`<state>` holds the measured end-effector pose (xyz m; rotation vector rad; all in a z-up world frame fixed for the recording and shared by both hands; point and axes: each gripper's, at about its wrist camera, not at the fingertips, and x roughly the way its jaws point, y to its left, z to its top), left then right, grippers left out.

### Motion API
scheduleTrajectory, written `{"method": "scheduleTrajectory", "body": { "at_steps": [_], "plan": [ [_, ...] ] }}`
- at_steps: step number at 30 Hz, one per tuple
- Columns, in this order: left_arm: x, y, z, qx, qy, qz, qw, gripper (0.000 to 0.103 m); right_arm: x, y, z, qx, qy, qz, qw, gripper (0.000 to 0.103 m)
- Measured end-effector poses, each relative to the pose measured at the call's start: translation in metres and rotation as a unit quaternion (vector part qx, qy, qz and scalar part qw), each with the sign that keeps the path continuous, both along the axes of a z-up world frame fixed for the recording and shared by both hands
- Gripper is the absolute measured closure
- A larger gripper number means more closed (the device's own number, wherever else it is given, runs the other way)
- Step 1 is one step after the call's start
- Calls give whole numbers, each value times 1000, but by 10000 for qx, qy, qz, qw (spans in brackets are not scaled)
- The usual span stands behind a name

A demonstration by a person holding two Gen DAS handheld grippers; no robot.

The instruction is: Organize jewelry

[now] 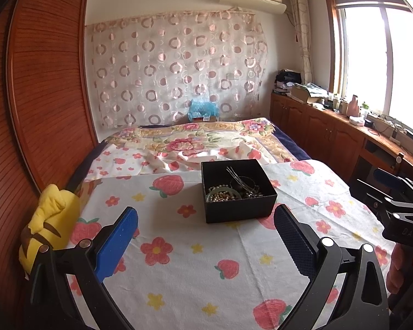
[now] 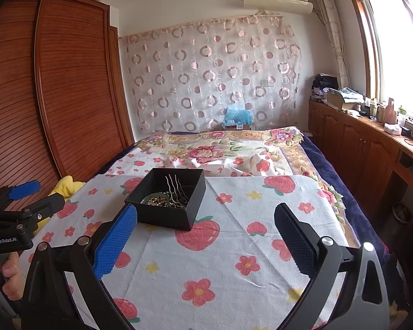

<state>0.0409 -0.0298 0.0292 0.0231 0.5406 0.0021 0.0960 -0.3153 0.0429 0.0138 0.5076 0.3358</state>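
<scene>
Bedroom | strawberry cloth on bed | black box (w/ jewelry) | left gripper & right gripper both released

In the open black cardboard box, the tangled beads and dark rings are too small to separate one from another. The box's near wall hides its floor. The right hand-held gripper is cut by the picture's edge. The yellow plush toy is mostly hidden behind the left hand-held gripper.
</scene>
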Motion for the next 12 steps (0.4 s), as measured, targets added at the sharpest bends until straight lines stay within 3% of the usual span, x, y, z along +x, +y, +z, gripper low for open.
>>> {"method": "scheduleTrajectory", "body": {
  "at_steps": [12],
  "plan": [
    [1, -2, 4, -16, -18, 27, 10000, 7, 0, 0, -1, -1, 1, -8, 10000, 2]
  ]
}}
